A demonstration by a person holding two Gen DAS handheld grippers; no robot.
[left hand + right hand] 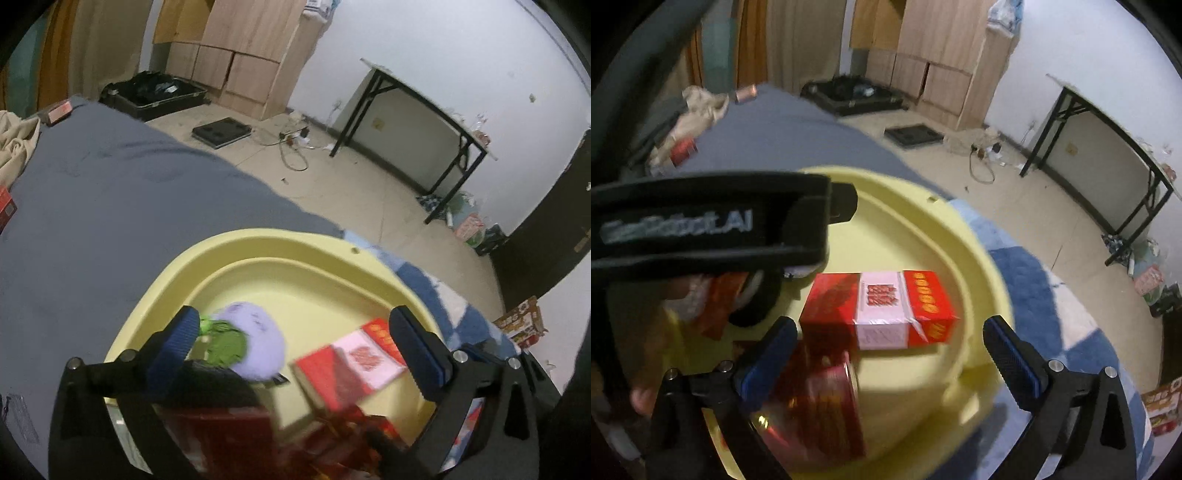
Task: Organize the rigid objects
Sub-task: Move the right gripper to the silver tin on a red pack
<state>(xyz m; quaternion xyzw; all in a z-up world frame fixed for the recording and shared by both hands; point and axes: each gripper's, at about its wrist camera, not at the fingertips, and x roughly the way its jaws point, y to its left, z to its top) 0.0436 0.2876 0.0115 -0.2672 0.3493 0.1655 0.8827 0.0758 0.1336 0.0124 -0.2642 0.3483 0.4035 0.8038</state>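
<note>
A pale yellow basin (258, 254) sits on the grey bed; it also shows in the right wrist view (971, 266). In it lie a red and white box (354, 363) (882, 310), a purple and green plush toy (251, 339), and a red can (827, 402) lying on its side. My left gripper (295, 350) is open above the basin, with nothing between its fingers. My right gripper (890, 354) is open over the basin, just in front of the box. The left gripper's black body (709, 221) crosses the right wrist view.
The grey bed sheet (110, 206) holds a beige cloth (14, 140) and small red boxes (59, 110) at the far end. A blue and white blanket (1052, 295) lies to the right of the basin. A black folding table (424, 122) stands by the wall.
</note>
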